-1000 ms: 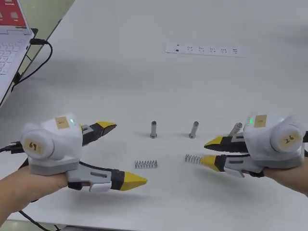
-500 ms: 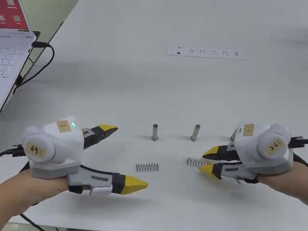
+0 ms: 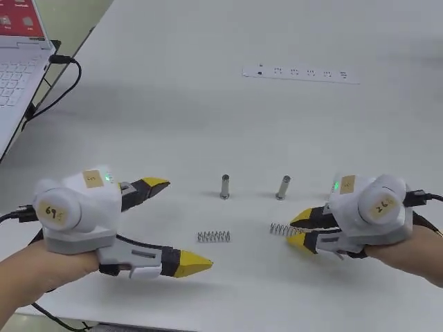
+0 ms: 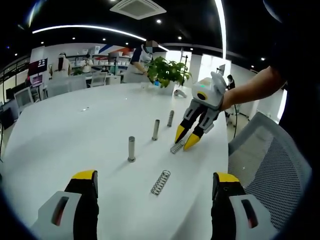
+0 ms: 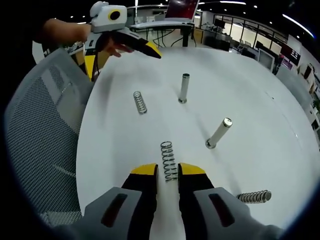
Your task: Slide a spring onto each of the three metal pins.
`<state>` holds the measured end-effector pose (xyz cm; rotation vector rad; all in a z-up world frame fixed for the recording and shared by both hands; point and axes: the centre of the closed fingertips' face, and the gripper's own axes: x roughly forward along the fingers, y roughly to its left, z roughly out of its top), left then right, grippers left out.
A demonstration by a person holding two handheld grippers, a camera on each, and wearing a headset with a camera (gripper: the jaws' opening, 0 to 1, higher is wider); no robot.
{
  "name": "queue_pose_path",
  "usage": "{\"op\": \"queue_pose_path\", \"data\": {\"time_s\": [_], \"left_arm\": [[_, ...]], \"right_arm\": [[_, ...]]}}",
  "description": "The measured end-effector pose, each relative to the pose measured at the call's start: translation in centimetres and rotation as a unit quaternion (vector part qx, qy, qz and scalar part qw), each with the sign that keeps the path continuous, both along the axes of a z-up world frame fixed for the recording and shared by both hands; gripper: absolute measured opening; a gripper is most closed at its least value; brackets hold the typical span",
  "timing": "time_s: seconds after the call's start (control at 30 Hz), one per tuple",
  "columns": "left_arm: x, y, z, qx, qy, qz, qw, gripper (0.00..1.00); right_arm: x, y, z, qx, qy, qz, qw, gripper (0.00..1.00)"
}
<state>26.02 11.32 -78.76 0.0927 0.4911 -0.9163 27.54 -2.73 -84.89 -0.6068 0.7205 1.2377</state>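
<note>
Right tool is down low at the white table, yellow-tipped jaws pulled in close on either side of the near end of a small coiled steel spring lying flat there. In the right gripper view the coil sits right in the gap, but honestly I can't tell if the jaws are actually pinching it or just bracketing it.

Left tool is off at the near left, jaws spread wide, nothing in them.

A second loose steel spring lies flat between the two tools. Just behind it stand two silver metal pins with nothing on them, the left bare pin and the right bare pin. The third pin stands upright past those two in the left gripper view and already wears a spring.

White power strip sits way at the back.
</note>
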Motion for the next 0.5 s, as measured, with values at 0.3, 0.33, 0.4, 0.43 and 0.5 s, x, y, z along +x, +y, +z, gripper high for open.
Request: {"op": "queue_pose_path", "data": {"time_s": [0.3,0.33,0.4,0.43,0.5], "left_arm": [[-0.17,0.02,-0.01,-0.001,0.001,0.001,1.0000,0.92],[-0.18,0.03,0.01,-0.001,0.001,0.002,1.0000,0.92],[-0.19,0.07,0.03,-0.001,0.001,0.002,1.0000,0.92],[-0.21,0.07,0.04,-0.001,0.002,0.002,1.0000,0.92],[-0.23,0.08,0.06,0.000,0.001,0.001,1.0000,0.92]], "right_arm": [[-0.08,-0.10,-0.35,-0.017,-0.006,0.014,0.9997,0.09],[-0.09,-0.17,-0.47,-0.022,-0.008,0.016,0.9996,0.09],[-0.14,-0.06,-0.42,-0.019,-0.008,0.018,0.9996,0.08],[-0.13,-0.02,-0.42,-0.018,-0.009,0.018,0.9996,0.08],[-0.08,0.08,-0.39,-0.019,-0.013,0.021,0.9995,0.08]]}}
